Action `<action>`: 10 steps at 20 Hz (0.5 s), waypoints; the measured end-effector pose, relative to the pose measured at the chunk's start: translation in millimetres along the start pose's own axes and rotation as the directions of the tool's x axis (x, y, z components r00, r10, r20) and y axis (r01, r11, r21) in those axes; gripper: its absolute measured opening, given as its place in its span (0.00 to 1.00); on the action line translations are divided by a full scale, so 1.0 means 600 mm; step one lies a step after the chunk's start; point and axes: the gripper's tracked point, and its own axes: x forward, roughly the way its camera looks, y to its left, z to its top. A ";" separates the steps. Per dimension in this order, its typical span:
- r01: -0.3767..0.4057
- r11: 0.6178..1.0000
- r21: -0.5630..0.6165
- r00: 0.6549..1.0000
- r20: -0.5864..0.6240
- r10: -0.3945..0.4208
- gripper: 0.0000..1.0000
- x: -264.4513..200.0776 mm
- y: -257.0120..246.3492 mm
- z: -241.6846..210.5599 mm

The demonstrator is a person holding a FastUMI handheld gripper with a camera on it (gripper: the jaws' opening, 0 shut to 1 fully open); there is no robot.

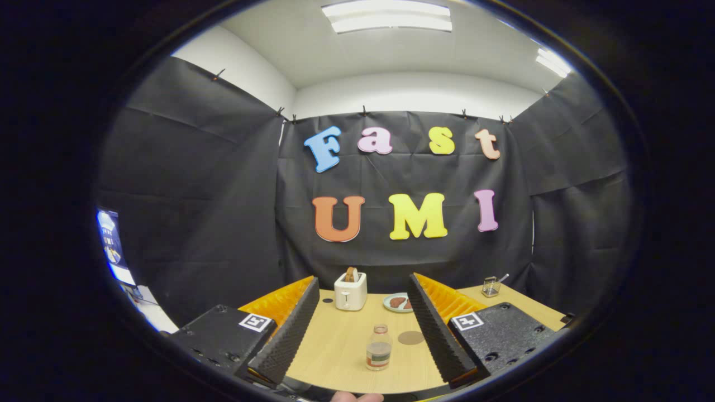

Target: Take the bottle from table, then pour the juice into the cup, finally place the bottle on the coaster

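A small clear bottle [379, 348] with a little juice at its bottom stands upright on the wooden table [341, 346], between my two fingers and slightly ahead of them. My gripper [363, 329] is open, its ridged black pads [433, 329] wide apart and touching nothing. A round brown coaster [410, 337] lies flat just right of the bottle, close to the right finger. A clear glass cup [491, 286] with a spoon in it stands at the far right of the table, beyond the right finger.
A white toaster [351, 290] with a slice of bread in it stands at the back of the table. Beside it, to the right, is a plate [396, 302] with food. A small dark disc [327, 300] lies left of the toaster. Black cloth walls close the booth.
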 end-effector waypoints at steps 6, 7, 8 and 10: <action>-0.002 1.000 -0.006 1.000 0.003 0.002 1.00 -0.004 0.007 0.001; -0.002 1.000 -0.006 1.000 0.003 0.002 1.00 -0.005 0.007 0.000; -0.003 1.000 -0.005 1.000 0.003 0.003 1.00 -0.006 0.007 0.001; -0.004 1.000 -0.001 1.000 0.006 0.004 1.00 -0.005 0.007 0.001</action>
